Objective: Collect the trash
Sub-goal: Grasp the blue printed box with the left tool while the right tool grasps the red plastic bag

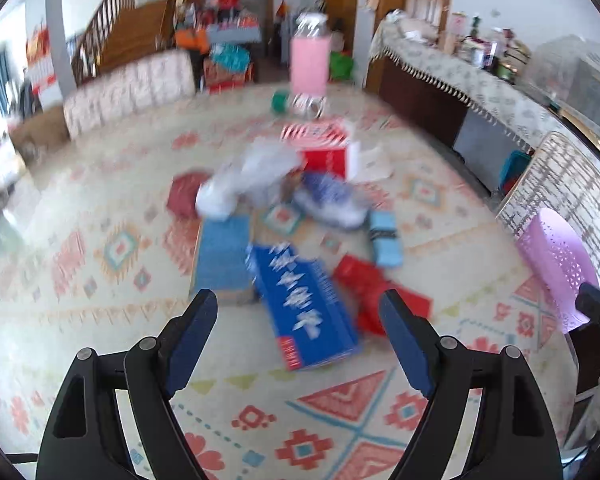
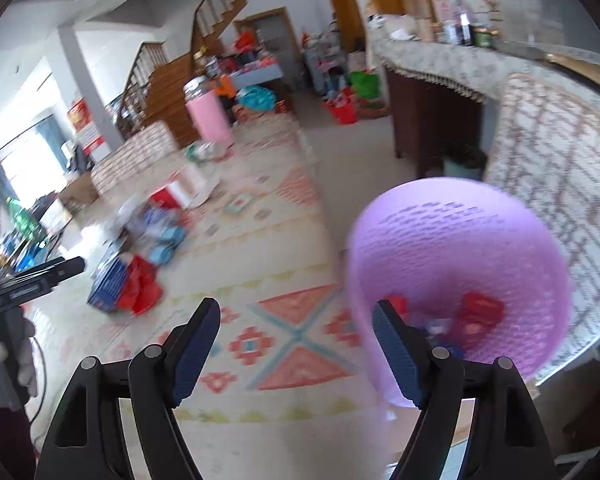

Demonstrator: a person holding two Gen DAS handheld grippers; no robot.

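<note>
— Trash lies heaped on the patterned rug [image 1: 112, 320]: a blue carton [image 1: 304, 308], red wrappers [image 1: 374, 296], a white plastic bag [image 1: 252, 180]. Where do we stand?
— Between pickups, we judge. Our left claw [image 1: 298, 320] gapes wide and empty over the carton; our right claw [image 2: 296, 328] gapes empty beside the lilac basket [image 2: 456, 264], which holds some scraps. Next we lower and pinch the carton's edge.

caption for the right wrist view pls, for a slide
Open right gripper empty above the patterned rug, beside a purple basket already holding some trash.
</note>
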